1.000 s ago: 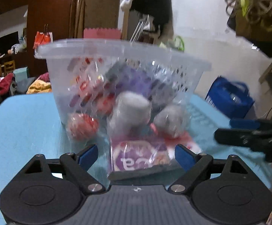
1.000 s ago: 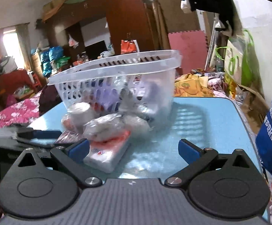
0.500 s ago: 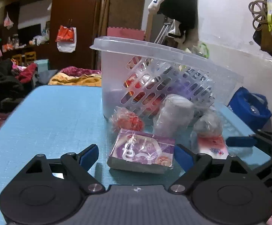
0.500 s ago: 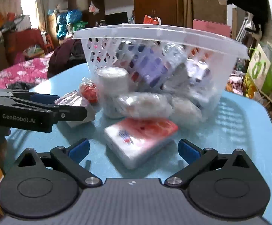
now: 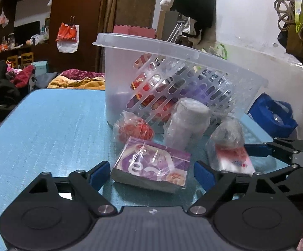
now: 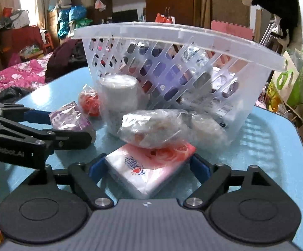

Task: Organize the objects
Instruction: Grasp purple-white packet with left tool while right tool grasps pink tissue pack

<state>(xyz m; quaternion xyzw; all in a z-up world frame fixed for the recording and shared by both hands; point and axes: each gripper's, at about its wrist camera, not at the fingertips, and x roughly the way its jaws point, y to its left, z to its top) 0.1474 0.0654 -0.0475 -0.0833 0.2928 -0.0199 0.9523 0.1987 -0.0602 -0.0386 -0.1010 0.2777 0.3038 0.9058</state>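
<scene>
A clear plastic basket [image 5: 193, 58] [image 6: 172, 35] with wrapped items inside stands on the blue table [image 5: 46, 125]. In front of it lie a purple packet [image 5: 151, 167] [image 6: 69, 118], a red bagged ball [image 5: 133, 128] [image 6: 89, 102], a white wrapped roll [image 5: 187, 123] [image 6: 118, 96], a clear bagged bundle [image 6: 153, 127] and a pink-white tissue pack [image 6: 149, 165] [image 5: 233, 159]. My left gripper [image 5: 151, 176] is open, its fingers either side of the purple packet. My right gripper [image 6: 149, 167] is open around the tissue pack.
A blue bag [image 5: 272, 115] sits beyond the table's right edge. Clothes and bedding [image 6: 15, 75] lie to the left. A green bag [image 6: 289, 83] stands behind the basket. Each gripper shows in the other's view.
Both grippers have moved closer to the objects: the purple packet now lies between the left fingers, the tissue pack between the right fingers. The objects have not moved.
</scene>
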